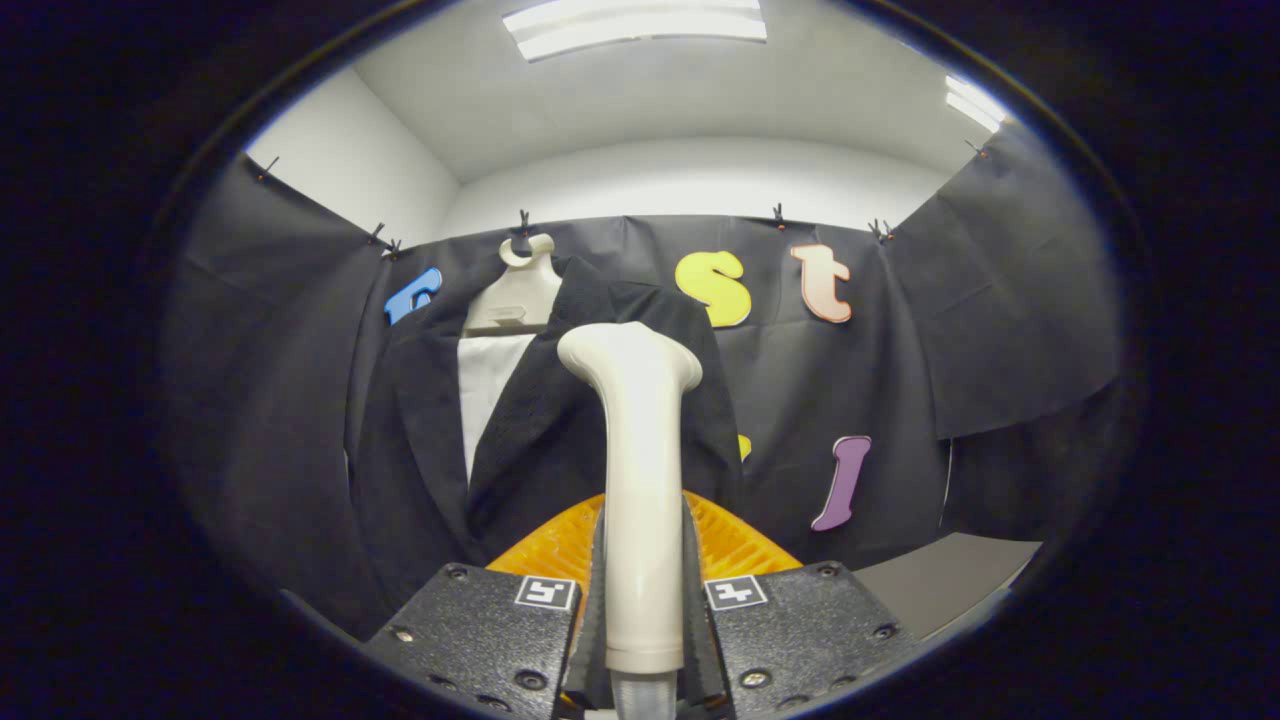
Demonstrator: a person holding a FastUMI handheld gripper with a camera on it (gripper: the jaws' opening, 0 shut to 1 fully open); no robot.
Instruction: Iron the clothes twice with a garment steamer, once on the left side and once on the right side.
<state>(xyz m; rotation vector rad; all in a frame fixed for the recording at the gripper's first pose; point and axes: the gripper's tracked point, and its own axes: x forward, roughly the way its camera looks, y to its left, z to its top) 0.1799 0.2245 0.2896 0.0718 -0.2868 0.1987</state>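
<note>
A cream garment steamer [640,480] stands upright between my fingers, its head up at the level of the jacket's right lapel. My gripper [642,610] is shut on the steamer's handle, both fingers pressing its sides. Behind the steamer a dark suit jacket [420,440] hangs on a cream hanger [518,290] against the booth's black cloth wall, with a white shirt front [488,385] showing between the lapels. The steamer head hides part of the jacket's right side.
An orange ribbed piece [740,545] lies just ahead of the fingers, behind the steamer's handle. A grey tabletop [950,575] shows to the right of the fingers. Black cloth walls [1000,320] close in the booth.
</note>
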